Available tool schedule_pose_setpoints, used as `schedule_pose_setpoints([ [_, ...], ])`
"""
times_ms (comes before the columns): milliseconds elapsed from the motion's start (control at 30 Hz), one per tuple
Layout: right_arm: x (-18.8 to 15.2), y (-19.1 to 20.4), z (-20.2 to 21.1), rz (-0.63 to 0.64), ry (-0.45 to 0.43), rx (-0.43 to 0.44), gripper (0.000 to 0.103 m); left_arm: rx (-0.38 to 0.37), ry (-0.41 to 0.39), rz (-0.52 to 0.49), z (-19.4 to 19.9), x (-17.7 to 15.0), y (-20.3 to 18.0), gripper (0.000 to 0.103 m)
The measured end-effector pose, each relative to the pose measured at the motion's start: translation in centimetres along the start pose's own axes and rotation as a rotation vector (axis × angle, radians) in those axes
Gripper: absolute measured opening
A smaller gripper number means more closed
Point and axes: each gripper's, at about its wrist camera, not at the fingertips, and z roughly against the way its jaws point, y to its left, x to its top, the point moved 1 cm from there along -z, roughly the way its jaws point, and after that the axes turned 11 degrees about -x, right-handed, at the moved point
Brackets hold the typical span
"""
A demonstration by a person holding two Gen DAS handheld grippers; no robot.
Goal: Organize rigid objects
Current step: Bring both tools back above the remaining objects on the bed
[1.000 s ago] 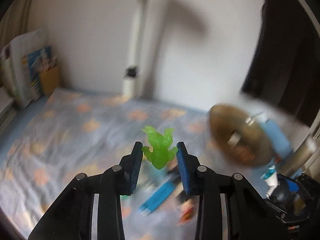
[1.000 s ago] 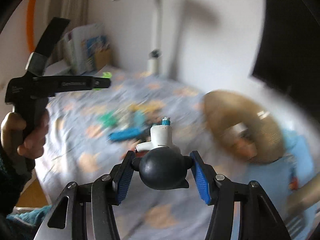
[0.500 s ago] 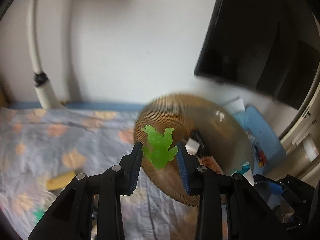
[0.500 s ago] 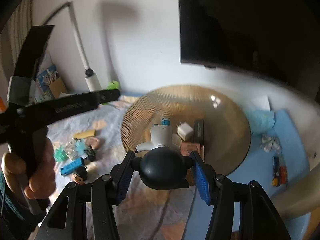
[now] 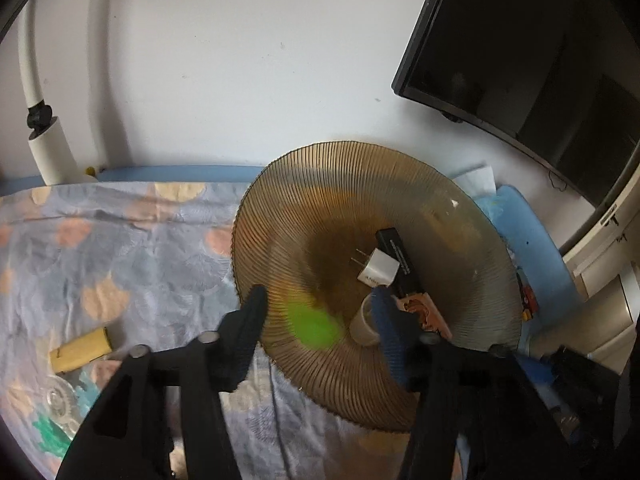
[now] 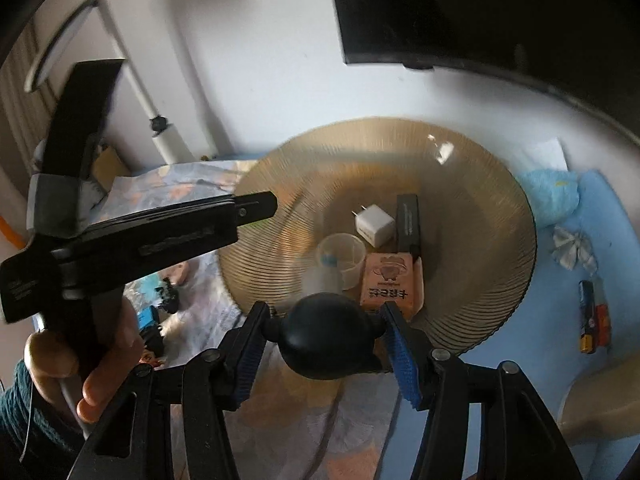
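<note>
An amber ribbed glass plate (image 5: pixel 304 208) holds a white charger plug (image 5: pixel 378 268), a black box (image 5: pixel 400 264), a clear cup (image 5: pixel 362 322) and an orange card box (image 5: pixel 430 318). My left gripper (image 5: pixel 320 312) hangs over the plate's near side with its jaws opening. A green toy (image 5: pixel 314 326) is a blur between them, touching neither pad. My right gripper (image 6: pixel 326 320) is over the plate's (image 6: pixel 480 208) front rim. Its jaws are starting to open, but the pads still touch the side nubs of a round black toy (image 6: pixel 328 340), whose white top is blurred. The left gripper (image 6: pixel 260 206) shows in this view too.
Left of the plate, a yellow tube (image 5: pixel 80 350) and clear and green toys (image 5: pixel 56 412) lie loose on the patterned cloth (image 5: pixel 120 248). A lamp post (image 5: pixel 48 148) stands at the back wall. A dark monitor (image 5: pixel 540 60) hangs at the right. Small items (image 6: pixel 592 320) lie on a blue mat (image 6: pixel 600 240).
Both grippers swung from the cloth to over the plate. The left jaws spread and the green toy dropped out of their grip. The right gripper still has the black toy.
</note>
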Motion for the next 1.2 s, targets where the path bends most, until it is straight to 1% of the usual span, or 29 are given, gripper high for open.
schedule_pose_setpoints([
  [33,0.2,-0.4,0.1,-0.019,0.000,-0.003,0.063,0.008,-0.013,-0.009,0.7,0.0,0.0,0.054],
  [67,0.3,-0.8,0.5,-0.040,-0.010,-0.004,0.063,0.015,-0.030,-0.016,1.7,-0.1,0.2,0.058],
  [100,0.3,-1.2,1.2,-0.059,-0.027,0.000,0.063,0.019,-0.043,-0.015,2.6,-0.2,0.4,0.065],
  [167,0.2,-1.8,2.9,-0.089,-0.062,-0.003,0.065,0.011,-0.083,-0.012,5.2,-0.6,1.1,0.068],
  [233,-0.1,-1.8,4.6,-0.095,-0.090,-0.004,0.065,0.022,-0.120,-0.010,8.0,-1.3,1.9,0.068],
  [300,-0.5,-1.0,6.2,-0.084,-0.113,0.012,0.065,0.048,-0.158,0.005,10.8,-2.6,3.2,0.068],
  [333,-0.7,-0.1,7.0,-0.072,-0.121,0.021,0.065,0.072,-0.177,0.021,12.5,-3.3,4.0,0.068],
  [433,-1.3,2.9,8.8,-0.020,-0.140,0.042,0.065,0.110,-0.241,0.071,17.0,-5.9,6.7,0.068],
  [467,-1.6,4.2,9.4,0.004,-0.151,0.054,0.066,0.135,-0.262,0.087,18.5,-6.8,7.7,0.071],
  [500,-2.0,5.6,10.1,0.032,-0.161,0.070,0.066,0.170,-0.283,0.105,19.9,-8.0,8.9,0.077],
  [533,-2.4,7.2,10.5,0.062,-0.170,0.087,0.068,0.211,-0.299,0.120,20.8,-9.2,9.9,0.080],
  [567,-2.9,8.6,10.5,0.083,-0.174,0.097,0.077,0.248,-0.303,0.130,21.3,-10.1,10.8,0.085],
  [600,-3.6,9.9,10.5,0.106,-0.178,0.108,0.084,0.302,-0.300,0.136,21.6,-11.2,11.8,0.086],
  [633,-4.6,11.5,10.2,0.125,-0.183,0.115,0.092,0.374,-0.288,0.134,21.5,-12.4,12.8,0.086],
  [700,-6.5,13.8,9.0,0.150,-0.178,0.137,0.092,0.506,-0.252,0.107,20.6,-14.6,14.4,0.086],
  [733,-7.5,14.8,8.1,0.157,-0.158,0.157,0.092,0.529,-0.224,0.099,19.8,-15.7,15.4,0.086],
  [767,-8.7,16.1,6.7,0.154,-0.119,0.190,0.092,0.521,-0.215,0.101,19.5,-16.2,16.1,0.086],
  [833,-10.0,17.6,4.7,0.148,-0.079,0.238,0.092,0.507,-0.220,0.134,19.0,-17.1,17.5,0.086],
  [867,-10.5,18.3,3.8,0.157,-0.076,0.232,0.092,0.512,-0.229,0.161,19.0,-17.4,18.1,0.086],
  [967,-11.4,19.6,2.2,0.192,-0.104,0.171,0.092,0.505,-0.249,0.257,19.3,-17.9,19.8,0.086],
  [1033,-12.3,20.2,1.1,0.214,-0.103,0.158,0.092,0.497,-0.257,0.277,19.6,-18.4,20.1,0.086],
  [1100,-12.7,20.6,0.4,0.247,-0.072,0.120,0.092,0.473,-0.249,0.281,19.4,-18.5,20.2,0.086],
  [1200,-13.0,21.1,0.8,0.283,-0.104,0.105,0.092,0.460,-0.241,0.295,19.3,-18.6,20.3,0.086],
])
